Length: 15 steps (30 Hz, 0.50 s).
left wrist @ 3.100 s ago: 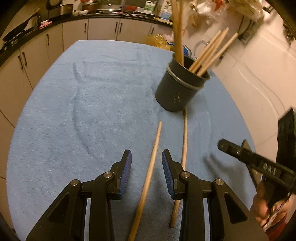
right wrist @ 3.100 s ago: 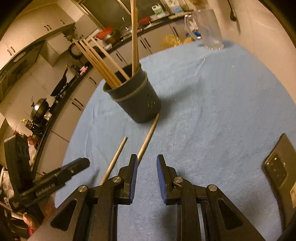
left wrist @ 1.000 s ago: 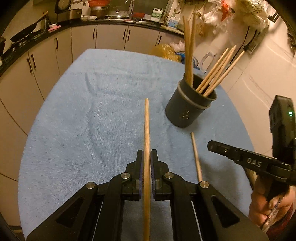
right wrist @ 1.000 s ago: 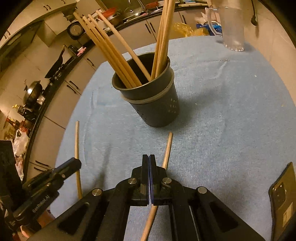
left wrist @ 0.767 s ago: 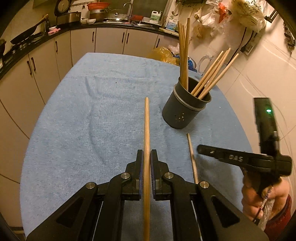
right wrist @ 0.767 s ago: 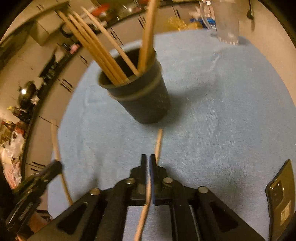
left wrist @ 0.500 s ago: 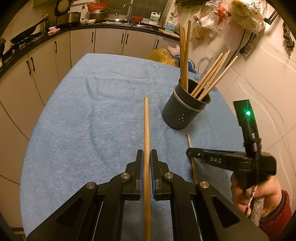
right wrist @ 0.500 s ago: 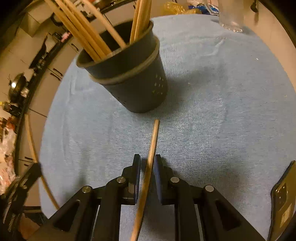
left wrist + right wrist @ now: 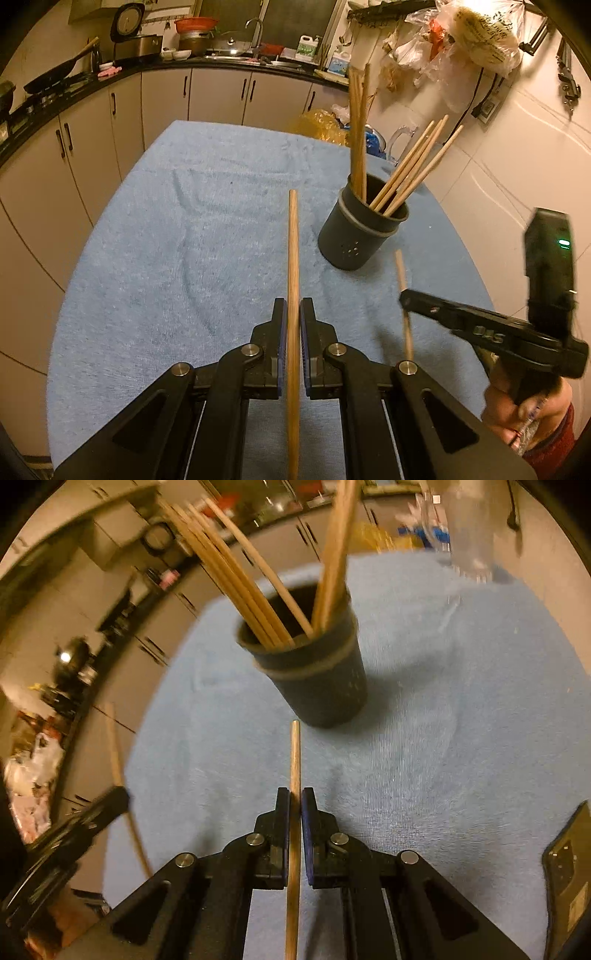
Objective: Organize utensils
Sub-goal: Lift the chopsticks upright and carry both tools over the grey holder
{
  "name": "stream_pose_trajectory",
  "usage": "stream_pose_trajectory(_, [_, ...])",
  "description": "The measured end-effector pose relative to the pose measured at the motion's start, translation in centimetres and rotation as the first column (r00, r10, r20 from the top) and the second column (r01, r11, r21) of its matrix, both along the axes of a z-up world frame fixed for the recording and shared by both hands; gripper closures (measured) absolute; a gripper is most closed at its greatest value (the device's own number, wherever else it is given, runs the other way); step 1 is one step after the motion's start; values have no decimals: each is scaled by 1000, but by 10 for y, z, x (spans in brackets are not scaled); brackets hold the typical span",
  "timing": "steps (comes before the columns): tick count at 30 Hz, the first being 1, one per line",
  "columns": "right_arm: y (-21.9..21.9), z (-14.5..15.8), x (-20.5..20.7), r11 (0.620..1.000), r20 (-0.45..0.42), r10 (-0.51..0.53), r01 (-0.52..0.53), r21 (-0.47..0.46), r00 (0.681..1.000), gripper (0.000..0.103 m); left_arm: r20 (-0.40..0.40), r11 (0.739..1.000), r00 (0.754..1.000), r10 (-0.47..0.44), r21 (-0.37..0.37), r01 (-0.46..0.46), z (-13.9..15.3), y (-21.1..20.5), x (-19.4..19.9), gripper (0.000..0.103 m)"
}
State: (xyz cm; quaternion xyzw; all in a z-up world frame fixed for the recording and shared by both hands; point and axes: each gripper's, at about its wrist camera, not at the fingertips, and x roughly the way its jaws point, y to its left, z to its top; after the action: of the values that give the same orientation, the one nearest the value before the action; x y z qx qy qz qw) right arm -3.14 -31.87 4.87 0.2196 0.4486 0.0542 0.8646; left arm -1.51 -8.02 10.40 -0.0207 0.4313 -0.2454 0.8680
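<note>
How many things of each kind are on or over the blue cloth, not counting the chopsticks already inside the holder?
Chopsticks: 2, one in the left gripper, one in the right gripper
Holder: 1
Glass mug: 1
Phone: 1
Total: 5

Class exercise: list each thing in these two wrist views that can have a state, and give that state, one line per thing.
left gripper: shut on a chopstick.
left chopstick: held, off the cloth.
right gripper: shut on a chopstick.
right chopstick: held between the pads.
holder cup: upright, holding chopsticks.
phone: lying flat.
</note>
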Motion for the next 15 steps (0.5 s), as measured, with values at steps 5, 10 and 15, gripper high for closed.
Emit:
stream_pose_trajectory(5, [0, 32, -34, 1000, 172, -24, 24, 2, 985, 97, 37, 1000, 999, -3, -4, 3, 13, -3, -10, 96])
stream_pose_trajectory(10, [6, 57, -62, 998, 306, -46, 53, -14, 951, 97, 62, 1000, 998, 0, -14, 0, 25, -5, -17, 96])
stream_pose_trajectory(15, [3, 72, -75, 997, 366, -55, 70, -28, 929, 97, 84, 1000, 996, 8, -25, -6, 33, -6, -24, 96])
